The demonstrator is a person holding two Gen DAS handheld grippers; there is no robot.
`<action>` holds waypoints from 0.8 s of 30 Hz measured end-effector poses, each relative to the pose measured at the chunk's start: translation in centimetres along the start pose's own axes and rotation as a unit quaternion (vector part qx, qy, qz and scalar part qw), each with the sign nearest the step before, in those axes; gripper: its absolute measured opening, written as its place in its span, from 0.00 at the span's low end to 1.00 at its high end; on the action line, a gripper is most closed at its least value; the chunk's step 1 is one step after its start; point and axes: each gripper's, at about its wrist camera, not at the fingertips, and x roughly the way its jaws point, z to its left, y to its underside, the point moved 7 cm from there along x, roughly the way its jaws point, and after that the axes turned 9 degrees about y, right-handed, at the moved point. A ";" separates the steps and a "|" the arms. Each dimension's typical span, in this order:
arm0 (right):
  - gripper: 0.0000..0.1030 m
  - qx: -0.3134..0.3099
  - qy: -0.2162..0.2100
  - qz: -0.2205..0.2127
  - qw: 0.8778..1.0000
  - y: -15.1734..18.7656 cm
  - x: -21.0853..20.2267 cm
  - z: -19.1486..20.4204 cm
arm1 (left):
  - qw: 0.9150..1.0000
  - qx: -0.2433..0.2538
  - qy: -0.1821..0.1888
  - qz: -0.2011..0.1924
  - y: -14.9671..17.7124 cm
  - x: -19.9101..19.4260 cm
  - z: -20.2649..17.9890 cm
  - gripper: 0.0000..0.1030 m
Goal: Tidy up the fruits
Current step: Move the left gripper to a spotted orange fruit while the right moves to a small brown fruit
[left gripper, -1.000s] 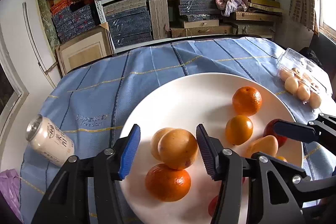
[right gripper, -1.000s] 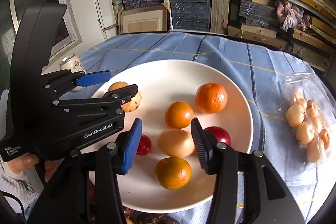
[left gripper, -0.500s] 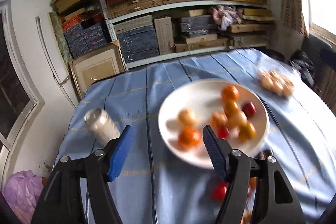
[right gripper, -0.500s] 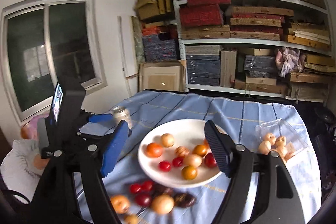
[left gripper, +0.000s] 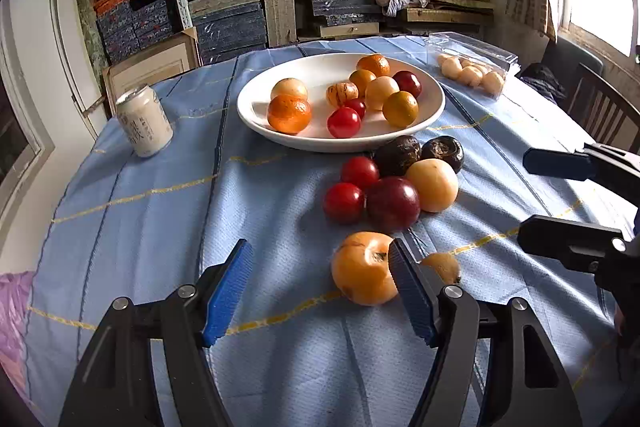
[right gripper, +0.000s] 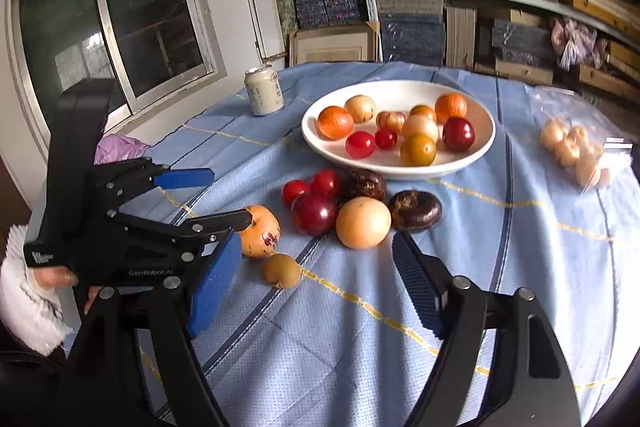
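A white plate (left gripper: 256,115) (right gripper: 480,151) holds several fruits: oranges, red tomatoes, pale round fruits. In front of it a loose cluster lies on the blue cloth: red tomatoes (left gripper: 344,202), a dark red plum (left gripper: 394,203), a pale fruit (left gripper: 434,185), two dark passion fruits (right gripper: 414,210). An orange fruit (left gripper: 362,273) (right gripper: 262,231) and a small brown kiwi (right gripper: 281,270) lie nearest. My left gripper (left gripper: 320,291) is open and empty, its right finger beside the orange fruit. My right gripper (right gripper: 316,283) is open and empty, low over the cloth near the kiwi.
A white drink can (left gripper: 144,121) (right gripper: 264,91) stands left of the plate. A clear plastic box of small pale fruits (left gripper: 472,71) (right gripper: 576,151) lies to the right. Shelves of boxes stand behind the table. A dark chair (left gripper: 604,107) is at the right edge.
Both grippers have pulled back from over the plate and come down low near the table's front. The loose fruit cluster is now in view ahead of them.
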 end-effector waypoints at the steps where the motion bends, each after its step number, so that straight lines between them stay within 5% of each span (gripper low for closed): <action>1: 0.73 0.001 0.000 0.002 1.000 0.0 0.1 0.0 | 1.000 -0.003 0.007 0.001 0.1 0.1 -0.1 0.69; 24: 0.79 -0.007 0.006 0.041 0.999 0.8 1.6 -0.2 | 0.999 -0.015 0.032 0.021 0.8 2.1 -0.9 0.75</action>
